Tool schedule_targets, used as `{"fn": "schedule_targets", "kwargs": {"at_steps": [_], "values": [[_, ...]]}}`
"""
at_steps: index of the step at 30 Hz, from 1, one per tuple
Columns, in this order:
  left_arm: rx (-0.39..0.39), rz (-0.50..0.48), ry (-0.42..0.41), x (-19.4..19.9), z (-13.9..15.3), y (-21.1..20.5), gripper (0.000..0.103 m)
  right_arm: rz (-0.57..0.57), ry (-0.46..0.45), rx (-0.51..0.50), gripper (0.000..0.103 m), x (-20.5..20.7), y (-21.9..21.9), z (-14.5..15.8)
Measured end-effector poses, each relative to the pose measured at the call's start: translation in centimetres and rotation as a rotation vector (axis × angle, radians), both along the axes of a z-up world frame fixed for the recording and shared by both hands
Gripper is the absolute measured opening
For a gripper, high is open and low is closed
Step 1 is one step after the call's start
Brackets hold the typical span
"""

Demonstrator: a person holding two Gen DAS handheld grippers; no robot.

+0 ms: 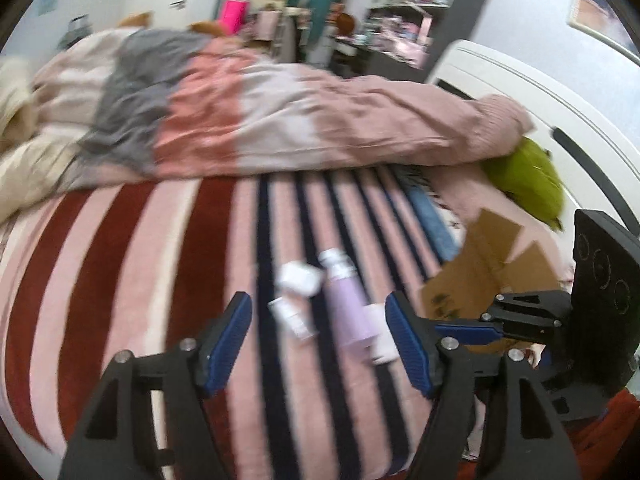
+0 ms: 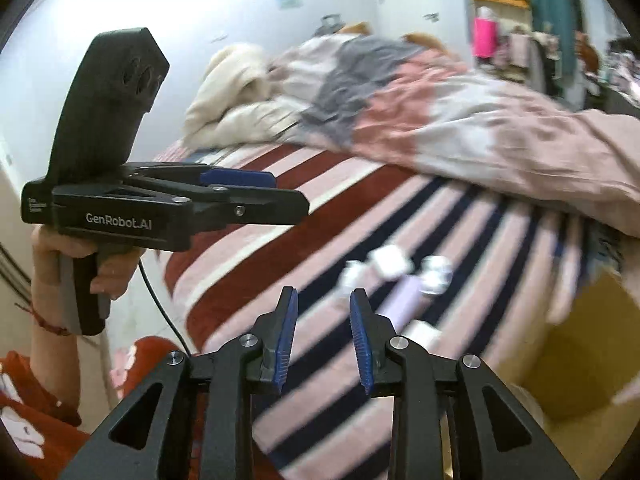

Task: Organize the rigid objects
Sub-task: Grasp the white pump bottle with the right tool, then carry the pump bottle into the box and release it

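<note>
**Small rigid items lying on the striped bed, both grippers empty above them**

A lilac bottle [image 1: 349, 307] with a white cap is lying on its side on the striped blanket [image 1: 160, 280], running along the stripes. Three small white items are sitting around it: a white case [image 1: 300, 278] just beside its cap end, a small white bottle [image 1: 291, 320] below that, and a white cylinder [image 1: 381, 336] touching the lilac bottle's lower end. All are blurred, so finer detail is not showing.

The left gripper [image 1: 320, 344] is hovering over this cluster with its blue-padded fingers [image 1: 230, 336] spread wide and holding nothing. The right gripper [image 2: 323, 340] is hanging nearer the bed edge, its fingers parted by a narrower gap, also holding nothing.

A cardboard box [image 1: 480, 276] is standing open just to the right of the items. A rumpled pink and grey quilt [image 1: 260, 120] is heaped across the far side of the bed, and a green cushion [image 1: 528, 180] is resting behind the box.
</note>
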State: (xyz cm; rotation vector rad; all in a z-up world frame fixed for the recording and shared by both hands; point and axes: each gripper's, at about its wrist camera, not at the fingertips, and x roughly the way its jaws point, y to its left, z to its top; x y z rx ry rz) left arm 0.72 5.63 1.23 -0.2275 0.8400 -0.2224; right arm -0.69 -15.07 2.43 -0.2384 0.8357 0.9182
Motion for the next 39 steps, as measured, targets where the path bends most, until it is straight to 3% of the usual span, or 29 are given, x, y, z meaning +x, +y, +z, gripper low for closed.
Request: {"fn": "schedule_targets", "kwargs": {"at_steps": [6, 11, 17, 19, 25, 34, 36, 39], "values": [[-0.017, 0.076, 0.054, -1.4, -4.2, 4.6, 0.068, 0.006, 0.054, -0.113, 0.028, 1.2, 7.0, -6.2], [-0.022, 0.092, 0.092, -1.2, -6.8, 6.4, 0.068, -0.124, 0.038, -0.218, 0.028, 4.4, 9.1, -11.0], [-0.033, 0.086, 0.109, -0.7, -7.8, 6.7, 0.068, -0.216, 0.013, -0.307, 0.028, 7.3, 10.1, -14.4], [-0.031, 0.081, 0.111, -0.6, -7.8, 6.5, 0.068, -0.22, 0.027, -0.303, 0.02, 7.7, 10.1, -14.8], [-0.047, 0.044, 0.091, -0.4, -6.2, 4.9, 0.068, -0.175, 0.011, -0.252, 0.02, 6.3, 9.7, -13.2], [-0.134, -0.101, -0.002, -0.2, -1.6, -0.3, 0.068, -0.044, -0.085, -0.064, 0.02, 1.5, 6.7, -5.0], [-0.153, -0.153, -0.039, 0.2, -0.1, -2.2, 0.064, -0.028, -0.111, -0.018, 0.02, 0.6, 5.3, -3.2], [-0.18, -0.215, -0.063, 0.9, 1.4, -4.9, 0.051, -0.036, -0.164, 0.021, 0.02, -0.3, 3.1, -1.1]]}}
